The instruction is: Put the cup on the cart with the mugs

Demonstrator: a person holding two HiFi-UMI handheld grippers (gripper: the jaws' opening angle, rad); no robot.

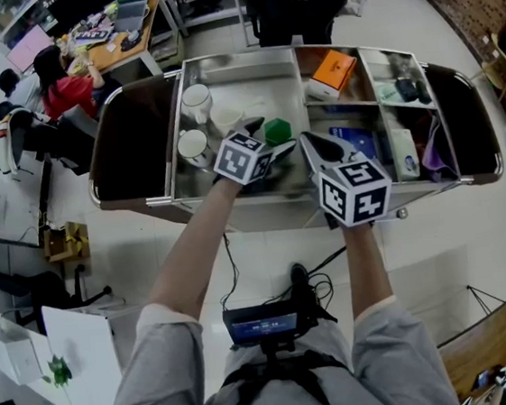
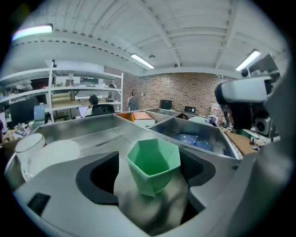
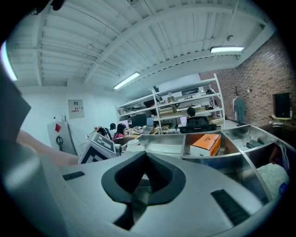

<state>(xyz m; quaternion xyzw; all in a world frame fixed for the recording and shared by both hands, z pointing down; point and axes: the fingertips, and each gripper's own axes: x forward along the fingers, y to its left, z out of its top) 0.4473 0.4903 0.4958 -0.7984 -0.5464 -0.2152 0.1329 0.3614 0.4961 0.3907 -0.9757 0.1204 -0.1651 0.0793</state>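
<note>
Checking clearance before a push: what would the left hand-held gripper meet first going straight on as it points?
The green cup, standing upright between the open jaws of the left hand-held gripper. The gripper would likely reach the cup before anything else.

Green cup (image 1: 277, 131) half behind left tool (image 1: 274, 137)

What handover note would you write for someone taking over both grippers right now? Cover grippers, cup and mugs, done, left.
Left gripper: jaws wide apart either side of the green cup, pads clear of it.
Right gripper: shut, empty.
The green cup stands upright on the cart, in the white mugs compartment.
Done: cup set down, not gripped.
Left: draw the open gripper back without tipping it.
</note>
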